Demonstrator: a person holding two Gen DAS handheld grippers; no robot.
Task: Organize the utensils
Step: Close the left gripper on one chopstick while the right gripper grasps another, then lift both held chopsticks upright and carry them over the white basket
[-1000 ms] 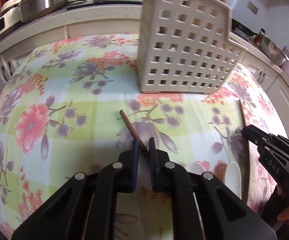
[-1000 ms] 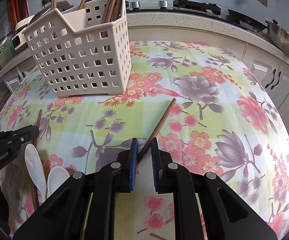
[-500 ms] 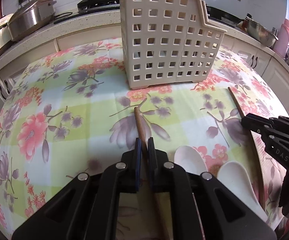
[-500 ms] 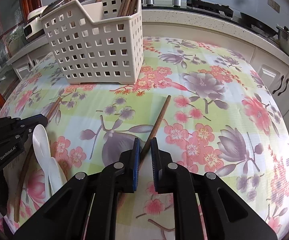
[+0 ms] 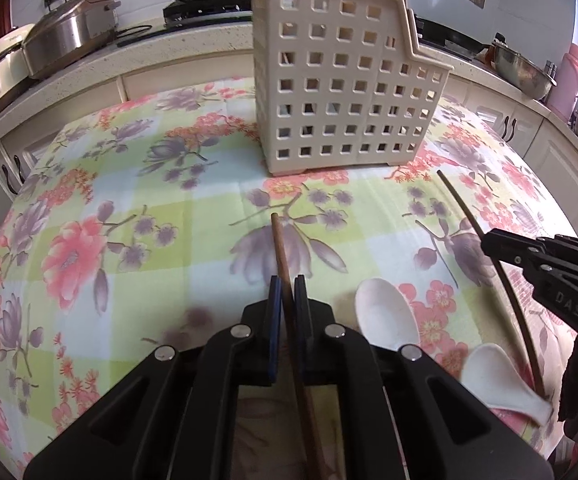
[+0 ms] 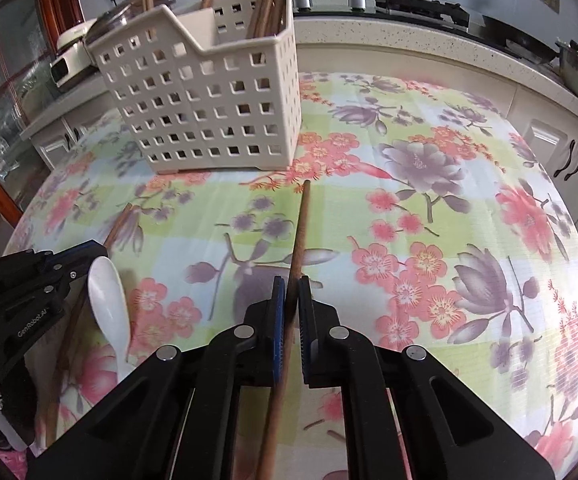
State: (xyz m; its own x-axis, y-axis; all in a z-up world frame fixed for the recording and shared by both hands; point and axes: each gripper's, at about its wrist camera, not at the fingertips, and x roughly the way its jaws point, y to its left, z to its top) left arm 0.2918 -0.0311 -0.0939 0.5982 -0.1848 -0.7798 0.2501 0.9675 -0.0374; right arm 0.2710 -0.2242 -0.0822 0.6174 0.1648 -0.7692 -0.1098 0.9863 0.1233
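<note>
Brown wooden chopsticks: one [image 5: 280, 248] clamped between the closed blue pads of the left gripper [image 5: 287, 292], tip aimed toward the cream perforated plastic utensil basket [image 5: 341, 92]; a second chopstick [image 6: 300, 232] pinched the same way in the closed right gripper [image 6: 290, 292]. Basket stands upright on the floral tablecloth [image 5: 129, 220], more chopsticks [image 6: 269, 0] sticking out of it. Two white plastic spoons [image 5: 385, 316] lie on the cloth between the grippers, beside the left one.
</note>
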